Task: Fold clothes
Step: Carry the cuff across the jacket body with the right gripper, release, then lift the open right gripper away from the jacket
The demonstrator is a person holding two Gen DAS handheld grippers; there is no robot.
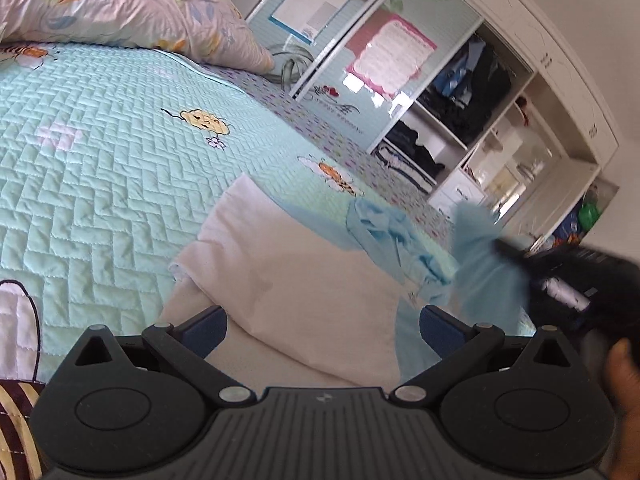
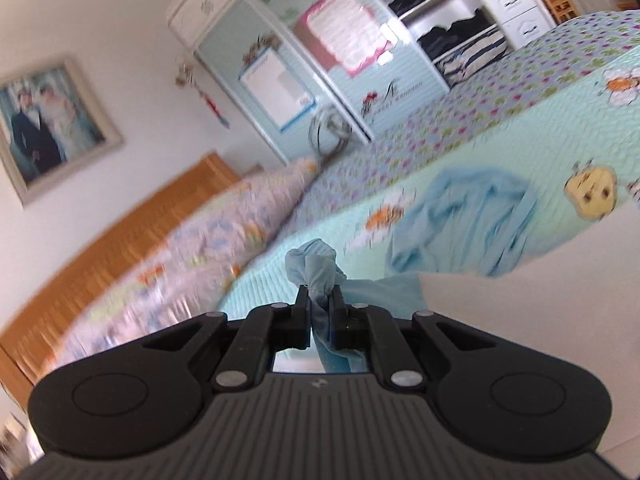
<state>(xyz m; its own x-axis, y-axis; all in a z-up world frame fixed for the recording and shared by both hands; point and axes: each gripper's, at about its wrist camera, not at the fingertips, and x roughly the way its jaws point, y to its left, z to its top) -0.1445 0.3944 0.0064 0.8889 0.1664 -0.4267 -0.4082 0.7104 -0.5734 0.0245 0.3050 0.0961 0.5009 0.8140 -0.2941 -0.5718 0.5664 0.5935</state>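
A white folded garment (image 1: 296, 280) lies on the quilted bed just ahead of my left gripper (image 1: 322, 324), whose jaws stand wide open above it with nothing between them. A light blue garment (image 1: 392, 236) lies crumpled past the white one, and one end of it rises to the right. My right gripper (image 2: 319, 296) is shut on a bunched corner of that light blue garment (image 2: 316, 268) and holds it lifted; the rest of the blue garment (image 2: 468, 224) trails on the bed. In the left wrist view the right gripper (image 1: 520, 256) appears blurred at the right, blue cloth in it.
The teal quilted bedspread (image 1: 100, 152) covers the bed. A floral pillow (image 1: 132, 4) lies at the head, by a wooden headboard (image 2: 120, 232). A white wardrobe (image 1: 452, 92) with open shelves of dark clothes stands beyond the bed. A hand (image 1: 622, 400) shows at the right edge.
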